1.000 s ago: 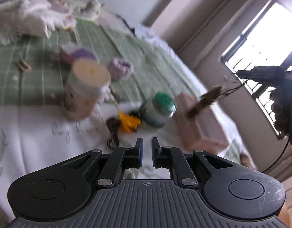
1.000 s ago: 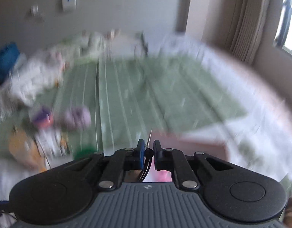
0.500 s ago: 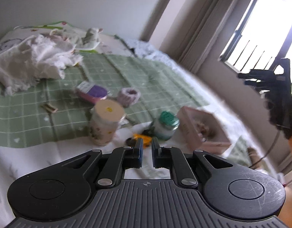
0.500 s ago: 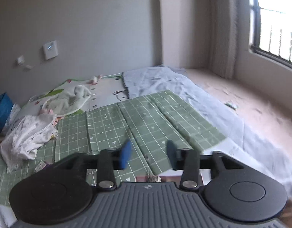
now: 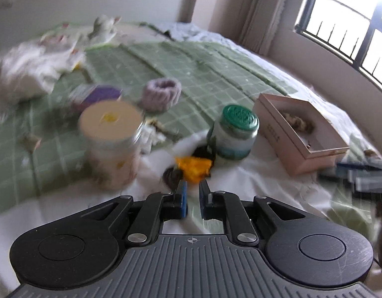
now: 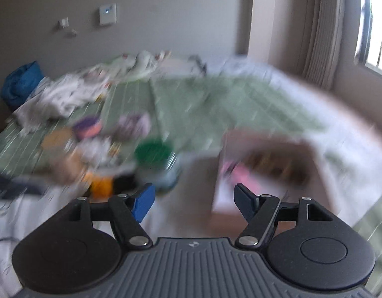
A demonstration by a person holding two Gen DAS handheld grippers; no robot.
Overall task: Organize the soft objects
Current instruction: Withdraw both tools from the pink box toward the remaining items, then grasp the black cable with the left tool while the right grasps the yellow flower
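An open pink box (image 5: 300, 134) sits on the bed at right with a brown fluffy item (image 5: 296, 122) inside. An orange soft piece (image 5: 193, 167) and a dark hair tie (image 5: 172, 175) lie just past my left gripper (image 5: 193, 192), which is shut and empty. A purple knitted scrunchie (image 5: 162, 94) lies farther back on the green mat. My right gripper (image 6: 193, 198) is wide open and empty, above the white sheet between the green-lidded jar (image 6: 157, 166) and the box (image 6: 265, 171). The right wrist view is blurred.
A tall cream-lidded jar (image 5: 111, 141) and a green-lidded jar (image 5: 234, 134) stand on the bed. A purple-and-pink item (image 5: 96, 96) lies behind them. White clothes (image 5: 29, 74) are heaped at back left. The other gripper (image 5: 362, 173) shows at right.
The right gripper let go of the brown item, which now lies in the box, opened wide and tilted down toward the bed. The left gripper moved closer to the orange piece.
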